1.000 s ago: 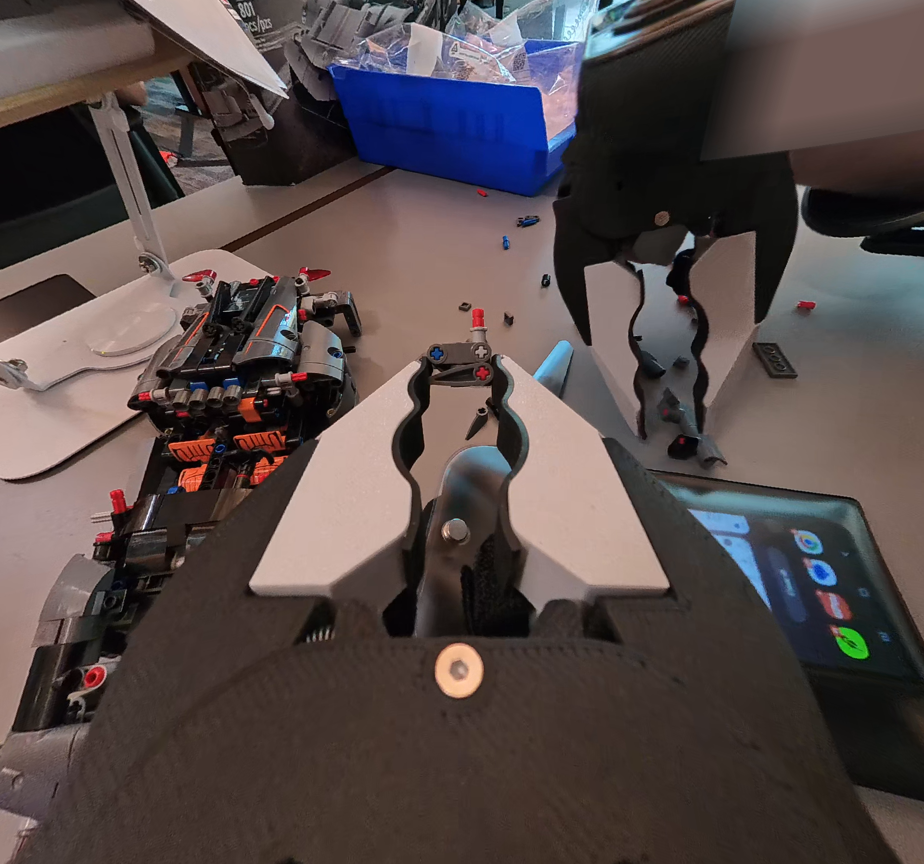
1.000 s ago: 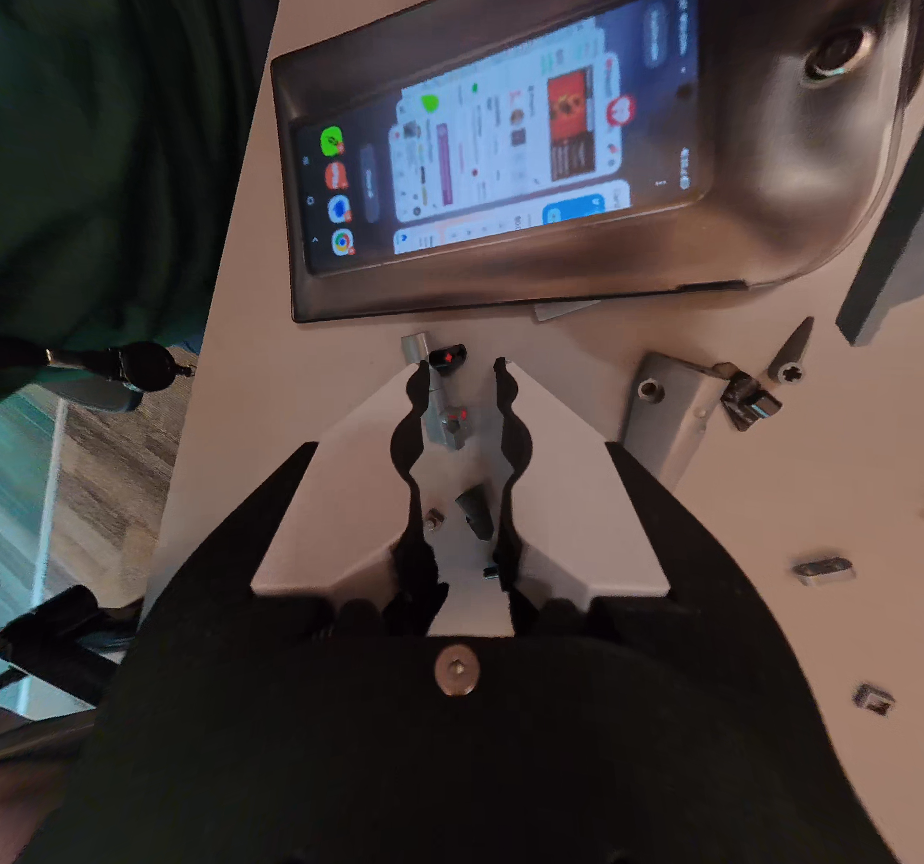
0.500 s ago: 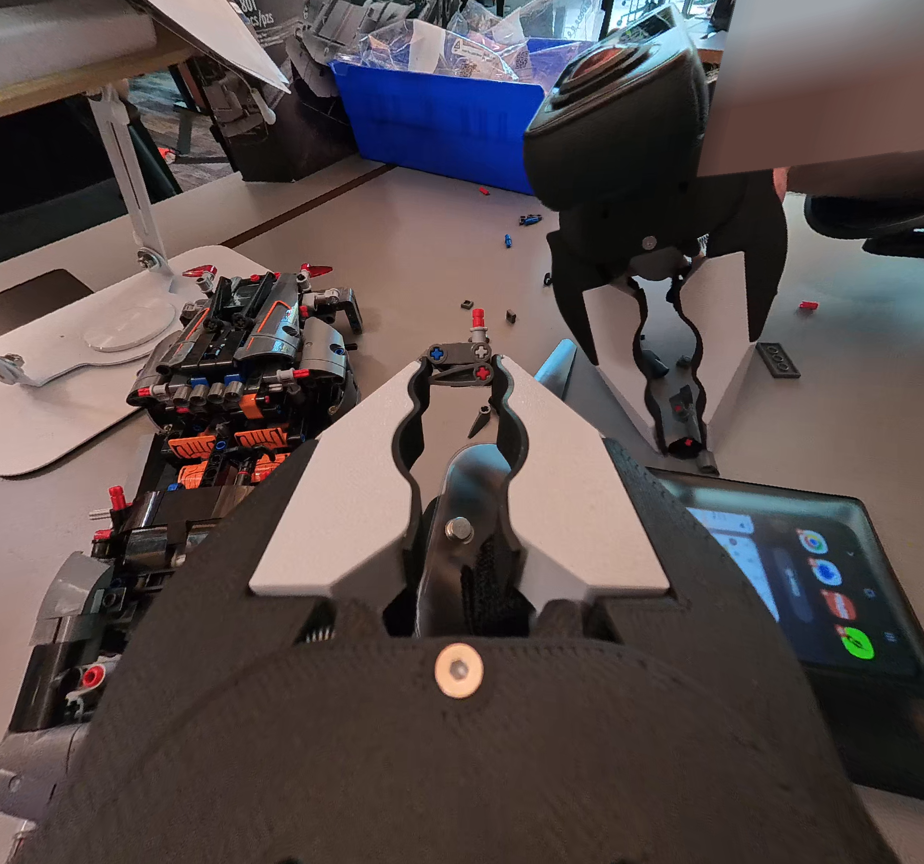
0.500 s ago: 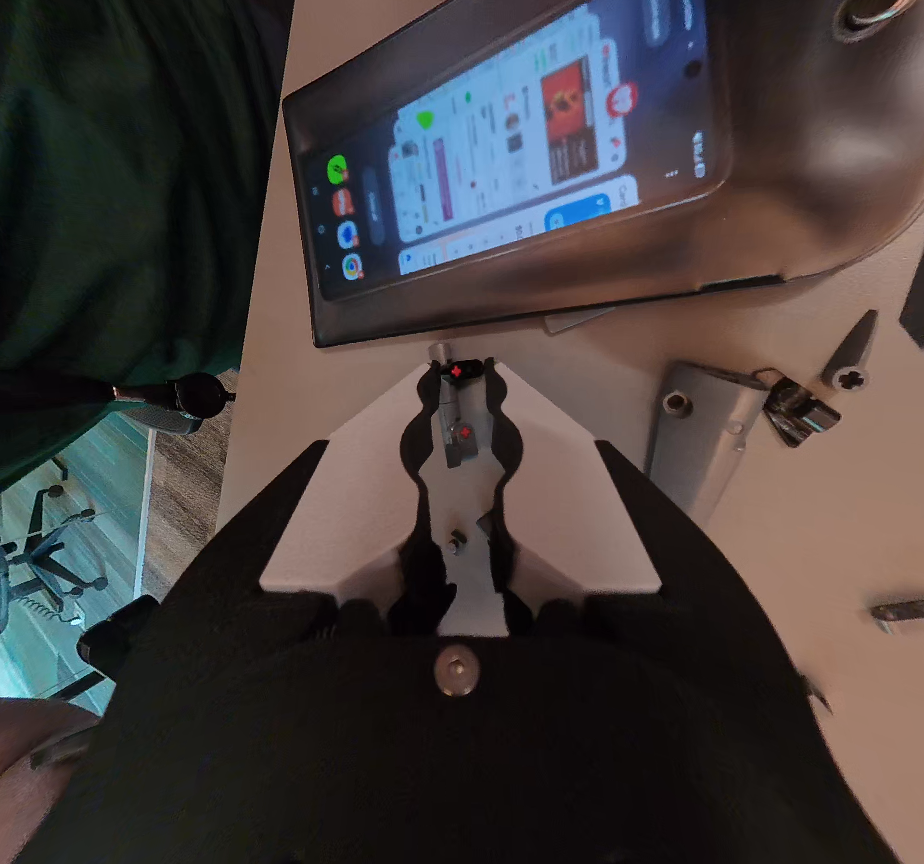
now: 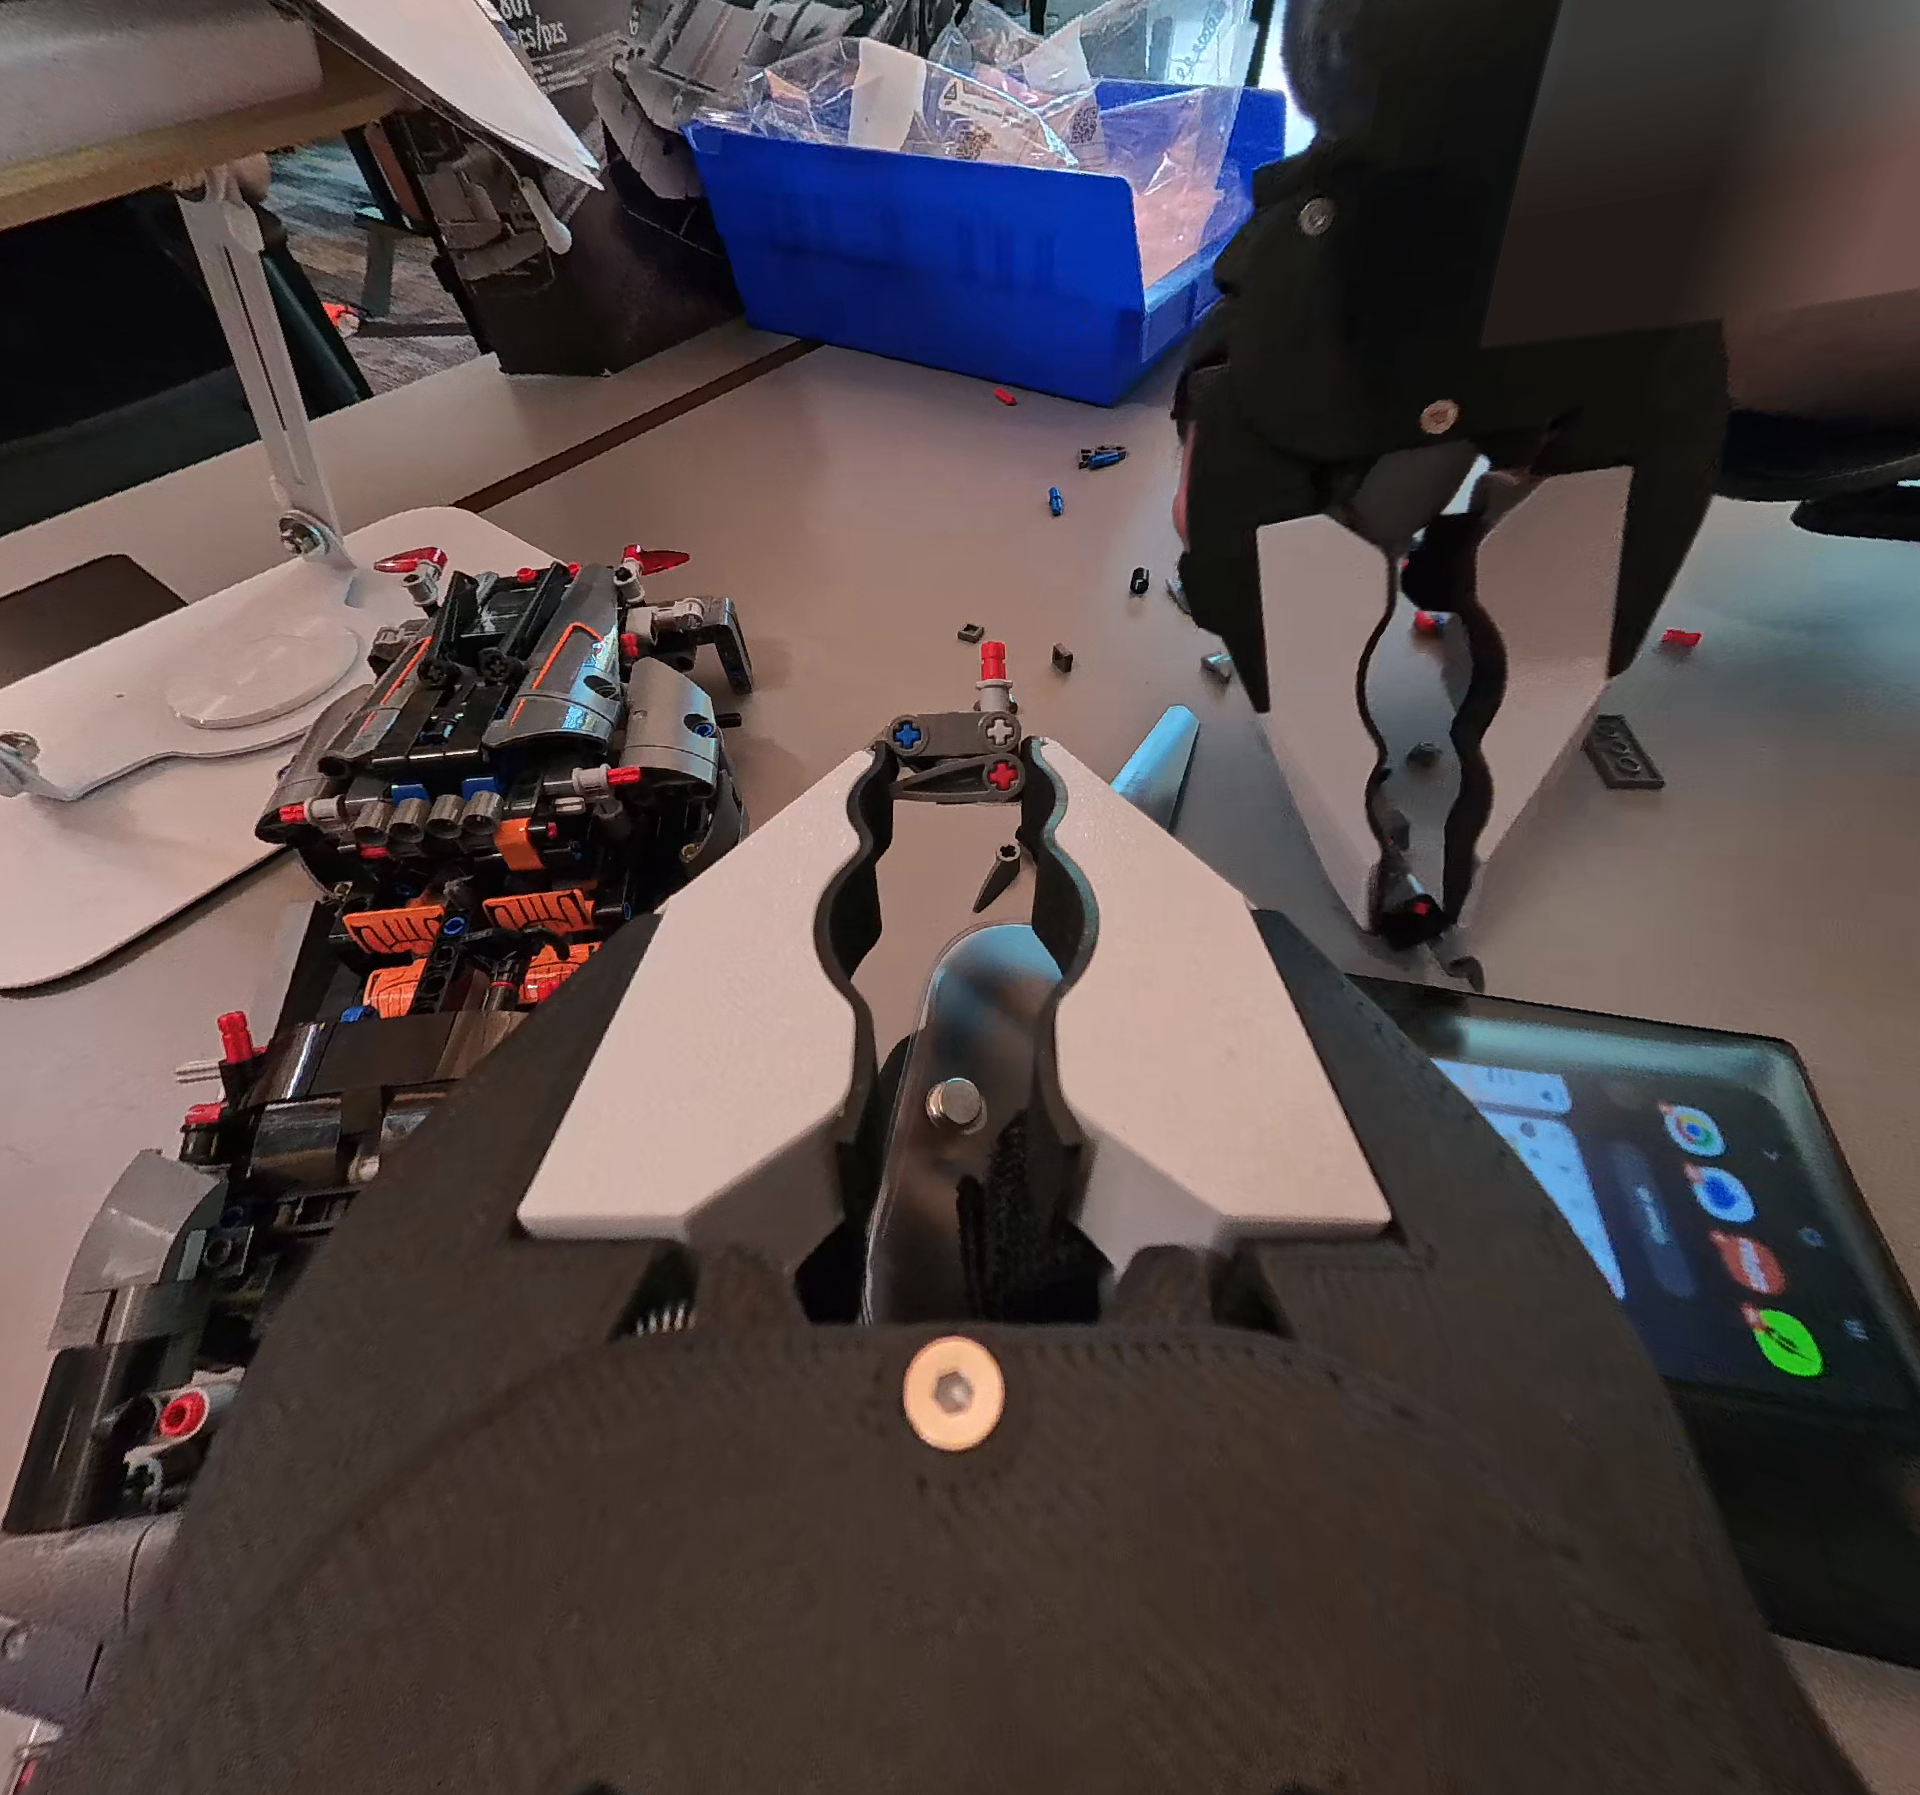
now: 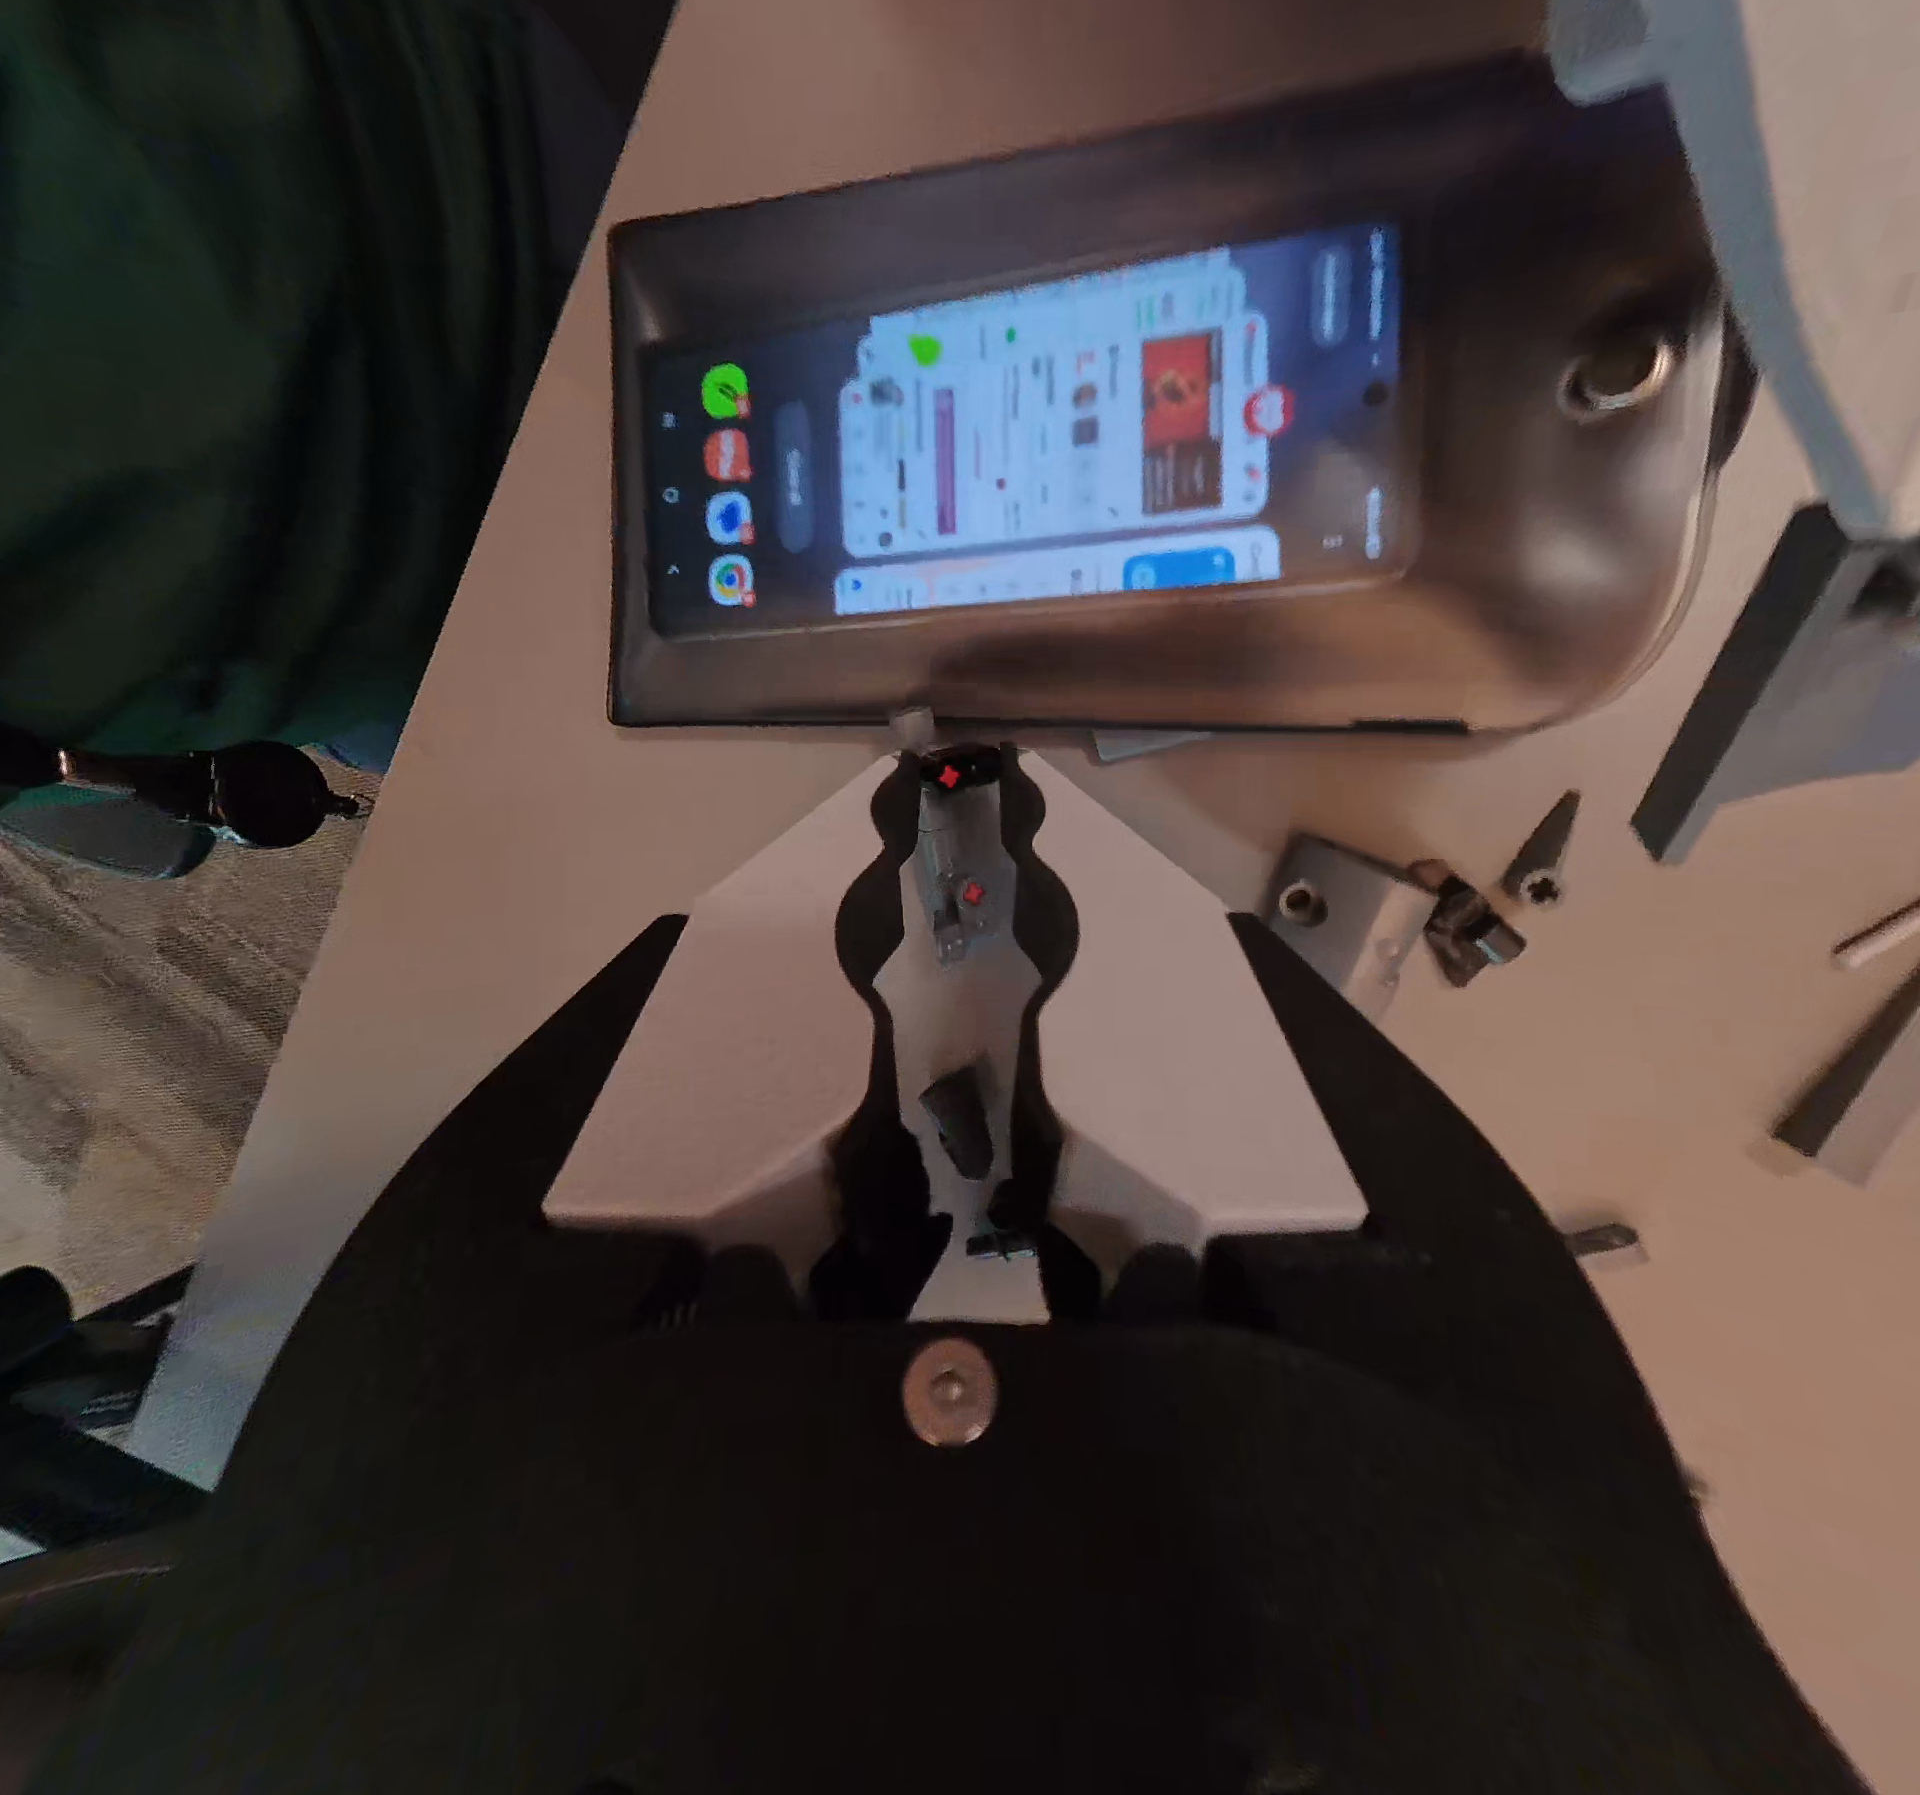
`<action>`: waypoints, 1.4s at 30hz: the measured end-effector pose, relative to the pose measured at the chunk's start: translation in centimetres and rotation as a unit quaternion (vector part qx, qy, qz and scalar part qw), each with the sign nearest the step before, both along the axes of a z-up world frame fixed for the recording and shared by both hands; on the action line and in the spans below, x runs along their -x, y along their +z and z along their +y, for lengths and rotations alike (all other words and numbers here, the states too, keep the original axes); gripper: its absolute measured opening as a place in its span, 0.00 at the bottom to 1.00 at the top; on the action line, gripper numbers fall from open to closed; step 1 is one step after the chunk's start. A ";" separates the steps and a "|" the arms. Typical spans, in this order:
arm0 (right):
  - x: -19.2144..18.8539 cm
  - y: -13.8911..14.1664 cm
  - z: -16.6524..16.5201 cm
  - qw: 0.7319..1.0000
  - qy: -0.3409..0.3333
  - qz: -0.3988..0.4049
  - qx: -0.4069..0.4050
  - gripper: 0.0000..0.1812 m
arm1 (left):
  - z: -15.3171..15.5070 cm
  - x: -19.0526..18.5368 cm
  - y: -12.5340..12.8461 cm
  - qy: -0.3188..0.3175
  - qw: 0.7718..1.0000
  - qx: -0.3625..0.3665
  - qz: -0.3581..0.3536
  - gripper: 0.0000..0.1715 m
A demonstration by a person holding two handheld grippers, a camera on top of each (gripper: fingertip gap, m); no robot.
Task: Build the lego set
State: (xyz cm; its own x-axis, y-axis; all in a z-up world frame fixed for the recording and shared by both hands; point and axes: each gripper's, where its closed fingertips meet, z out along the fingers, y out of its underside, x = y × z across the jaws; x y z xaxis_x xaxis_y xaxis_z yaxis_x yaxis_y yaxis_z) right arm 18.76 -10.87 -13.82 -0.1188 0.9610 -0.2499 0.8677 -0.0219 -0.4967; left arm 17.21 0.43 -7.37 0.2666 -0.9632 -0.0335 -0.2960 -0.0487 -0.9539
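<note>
Bright even indoor light, sharp left wrist view, right wrist view motion-blurred, wide-angle bending at edges

Your left gripper (image 5: pixel 954 758), black-bodied with pale grey wedge fingers, points forward and level, its fingertips (image 5: pixel 881 771) pinched on a small dark grey linked piece with blue and red pins (image 5: pixel 956 753). Your right gripper (image 6: pixel 952 771), of the same build, tilts steeply down toward the table, its wavy black pads (image 6: pixel 1023 805) nearly together, clamping a small grey piece with red cross pins (image 6: pixel 951 852).
</note>
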 end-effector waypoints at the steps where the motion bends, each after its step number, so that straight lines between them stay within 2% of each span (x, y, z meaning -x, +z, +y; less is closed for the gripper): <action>1: 0.1 0.0 -0.1 1.000 0.007 0.002 -0.008 0.07 | 0.0 0.0 0.0 0.000 1.000 0.000 0.000 0.13; 10: 1.8 1.1 0.5 0.996 0.021 0.051 -0.068 0.07 | 0.2 0.0 0.0 0.001 1.000 0.003 -0.003 0.13; 20: 2.0 1.8 1.4 0.996 -0.013 0.070 -0.056 0.10 | 0.3 0.2 0.0 0.002 1.000 0.008 -0.006 0.13; 27: 0.4 0.8 0.7 0.999 -0.028 0.027 0.019 0.12 | 0.4 0.2 -0.1 0.001 1.000 0.012 -0.010 0.13; 38: -1.1 -1.4 0.5 0.999 0.002 -0.034 -0.012 0.13 | 0.5 0.4 -0.1 0.000 1.000 0.013 -0.014 0.13; 42: -1.2 -1.8 1.0 0.998 0.008 -0.044 -0.045 0.09 | 0.5 0.4 -0.1 0.000 1.000 0.013 -0.014 0.13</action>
State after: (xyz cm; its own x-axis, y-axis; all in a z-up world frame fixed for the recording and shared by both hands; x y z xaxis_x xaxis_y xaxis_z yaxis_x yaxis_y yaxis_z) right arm 19.94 -9.88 -15.59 -0.1162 0.9782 -0.1721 0.9075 0.0342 -0.4187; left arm 16.81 0.92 -7.45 0.2679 -0.9634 -0.0015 -0.2696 -0.0735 -0.9602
